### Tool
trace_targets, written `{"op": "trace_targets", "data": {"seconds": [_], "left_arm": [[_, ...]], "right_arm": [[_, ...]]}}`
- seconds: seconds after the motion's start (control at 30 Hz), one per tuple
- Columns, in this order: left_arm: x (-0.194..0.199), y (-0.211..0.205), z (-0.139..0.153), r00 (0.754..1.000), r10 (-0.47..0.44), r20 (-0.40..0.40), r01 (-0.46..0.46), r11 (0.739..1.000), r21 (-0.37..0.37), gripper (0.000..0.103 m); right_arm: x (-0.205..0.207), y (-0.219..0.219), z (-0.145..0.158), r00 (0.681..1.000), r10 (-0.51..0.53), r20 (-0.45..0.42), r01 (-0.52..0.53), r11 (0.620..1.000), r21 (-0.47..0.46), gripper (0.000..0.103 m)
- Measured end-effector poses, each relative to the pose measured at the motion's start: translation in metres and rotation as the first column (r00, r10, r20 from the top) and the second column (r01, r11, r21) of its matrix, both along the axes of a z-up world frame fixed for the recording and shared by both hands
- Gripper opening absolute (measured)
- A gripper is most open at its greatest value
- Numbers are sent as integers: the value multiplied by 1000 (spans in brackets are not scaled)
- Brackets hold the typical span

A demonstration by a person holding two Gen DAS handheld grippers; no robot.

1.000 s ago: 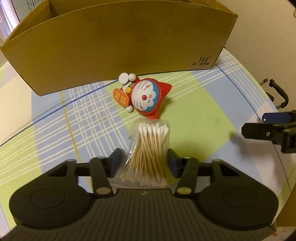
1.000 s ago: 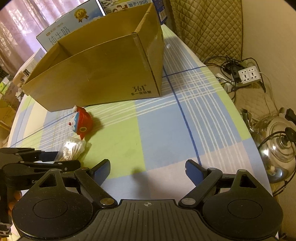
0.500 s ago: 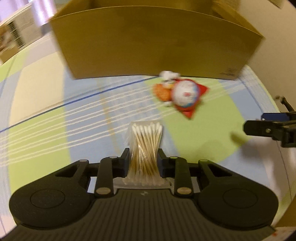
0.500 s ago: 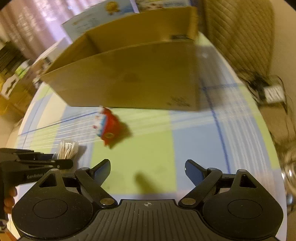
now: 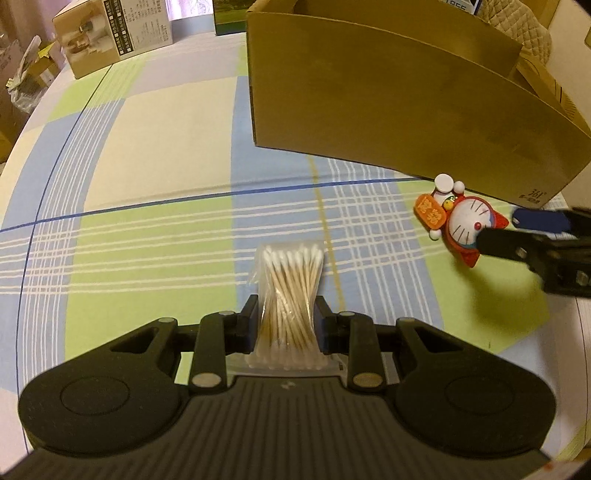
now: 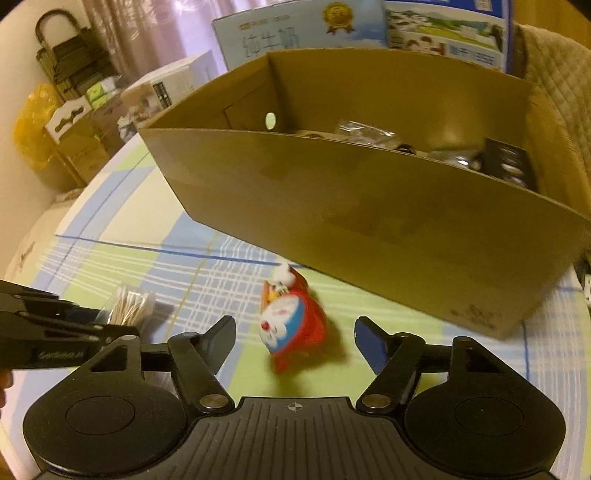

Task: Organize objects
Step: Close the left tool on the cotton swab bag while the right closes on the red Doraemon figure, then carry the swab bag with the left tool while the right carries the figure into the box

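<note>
Around the toy [image 6: 291, 325], right gripper [image 6: 295, 341] has been narrowing.

Far beyond my checked tablecloth [image 5: 155, 155] I see a printed carton [image 5: 114, 31] at the far left, a yellow bag [image 6: 31, 125], and a quilted chair [image 6: 561, 70] far right.

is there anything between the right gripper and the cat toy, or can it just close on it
Nothing visible stands between them. The right gripper has its jaws either side of the cat toy on the tablecloth, pads not yet touching; they have just been closing. The cotton swab pack, clamped in the left gripper, sits clear to the side.
</note>
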State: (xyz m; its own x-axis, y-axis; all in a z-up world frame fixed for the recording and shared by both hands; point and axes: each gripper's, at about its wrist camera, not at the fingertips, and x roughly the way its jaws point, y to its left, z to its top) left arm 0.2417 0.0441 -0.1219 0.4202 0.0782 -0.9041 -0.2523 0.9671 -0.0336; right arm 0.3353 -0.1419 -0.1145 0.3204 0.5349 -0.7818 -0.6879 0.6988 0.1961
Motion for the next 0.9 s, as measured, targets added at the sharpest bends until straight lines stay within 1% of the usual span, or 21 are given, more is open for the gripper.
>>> {"op": "trace_targets", "data": {"seconds": [0.1, 0.17, 0.23, 0.3, 0.43, 0.53, 0.73, 0.9], "left_arm": [[0, 2, -2, 1000, 0, -5, 0, 1000, -5, 25], [0, 3, -2, 1000, -1, -7, 1, 1000, -7, 25], [0, 2, -2, 1000, -5, -9, 5, 1000, -9, 25], [0, 2, -3, 1000, -10, -11, 10, 1000, -13, 25], [1, -1, -5, 999, -30, -14, 29, 999, -28, 25], [1, -6, -6, 999, -48, -15, 47, 998, -37, 25], [-1, -19, -7, 995, -95, -16, 94, 994, -55, 25], [-4, -30, -6, 990, -141, -25, 139, 988, -71, 25]], "right_arm": [[2, 14, -8, 999, 27, 18, -26, 999, -28, 60], [2, 16, -12, 999, 39, 29, -37, 998, -44, 49], [0, 17, -15, 998, 43, 41, -41, 997, -62, 43], [-2, 14, -15, 998, 46, 43, -43, 997, -60, 43], [-9, 1, -13, 999, 26, 18, -25, 998, -62, 42], [-17, -15, -10, 1000, -2, -19, 1, 999, -53, 42], [-44, -45, -3, 997, -38, -69, 34, 998, -56, 42], [-65, -56, 1, 996, -29, -88, 22, 997, -75, 42]]}}
